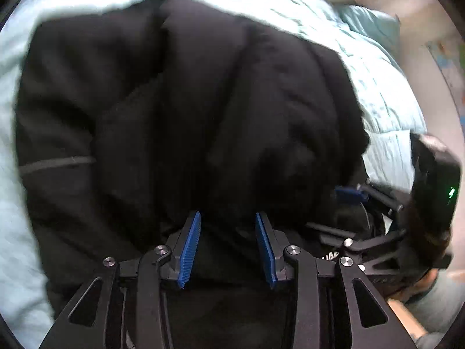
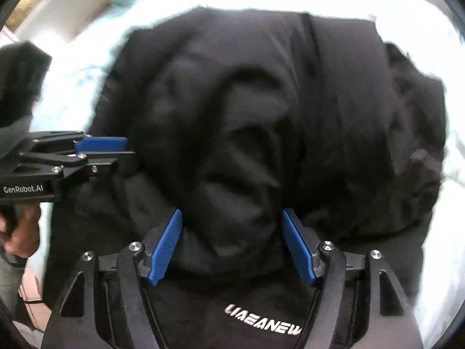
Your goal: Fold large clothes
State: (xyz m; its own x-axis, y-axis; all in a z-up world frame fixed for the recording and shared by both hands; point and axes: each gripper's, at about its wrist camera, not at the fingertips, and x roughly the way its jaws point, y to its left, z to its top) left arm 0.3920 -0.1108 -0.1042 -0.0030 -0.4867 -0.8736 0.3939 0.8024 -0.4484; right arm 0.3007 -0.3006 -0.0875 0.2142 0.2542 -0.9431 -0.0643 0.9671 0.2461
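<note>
The black padded jacket [image 1: 189,110] lay bunched on the pale blue bedspread [image 1: 377,93], already gathered into a thick, roughly folded mass. The left gripper [image 1: 228,247] hovered at its near edge with jaws parted and nothing between the blue pads [image 1: 190,250]; the right gripper [image 2: 231,247] sat likewise spread wide, its pads straddling a raised ridge of fabric without pinching it.

The step in hand looked like taking hold of the near hem for the next fold; to do it well, each gripper would want to bite a full thickness of the puffy layers — not just the slippery outer shell — and both should lift together so the bulk turned over evenly rather than sliding off to one side; blur in both views suggested quick motion, so settling before closing would help.

Only the right wrist view showed the white lettering [image 2: 263,321] on the dark panel below the jaws; it also showed the left gripper side-on at the jacket's left edge; the left wrist view alone showed a grey stripe [image 1: 55,164] on a sleeve and a pillow [image 1: 369,24] further up the bed.
</note>
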